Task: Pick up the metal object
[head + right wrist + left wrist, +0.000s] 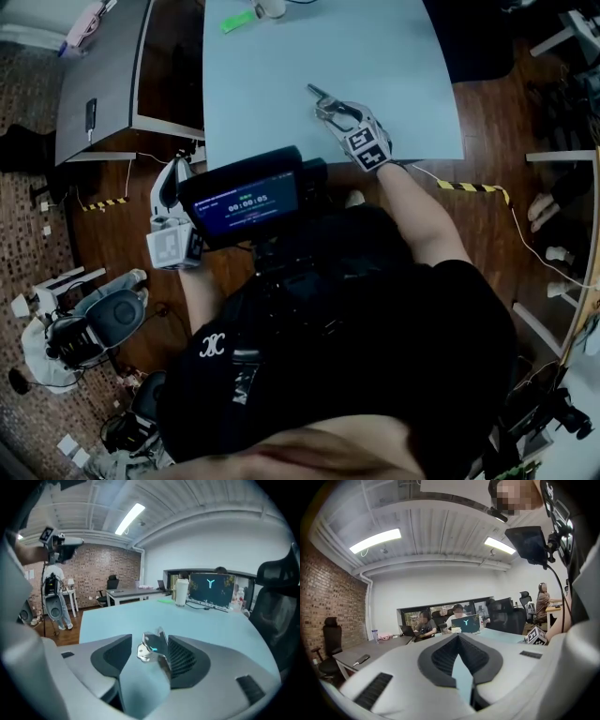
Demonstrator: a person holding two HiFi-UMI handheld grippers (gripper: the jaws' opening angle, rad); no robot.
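Metal object (151, 649) sat loose between the right gripper's (150, 641) wide-open fingers (183, 657), touching one, over the blue counter (211, 625). A laptop (209, 590) and a white container (181, 592) stood well beyond it. The left gripper's (458, 641) fingers (440, 656) were closed on nothing.

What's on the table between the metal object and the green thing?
Nothing; the head view shows bare table between the metal object and green thing.
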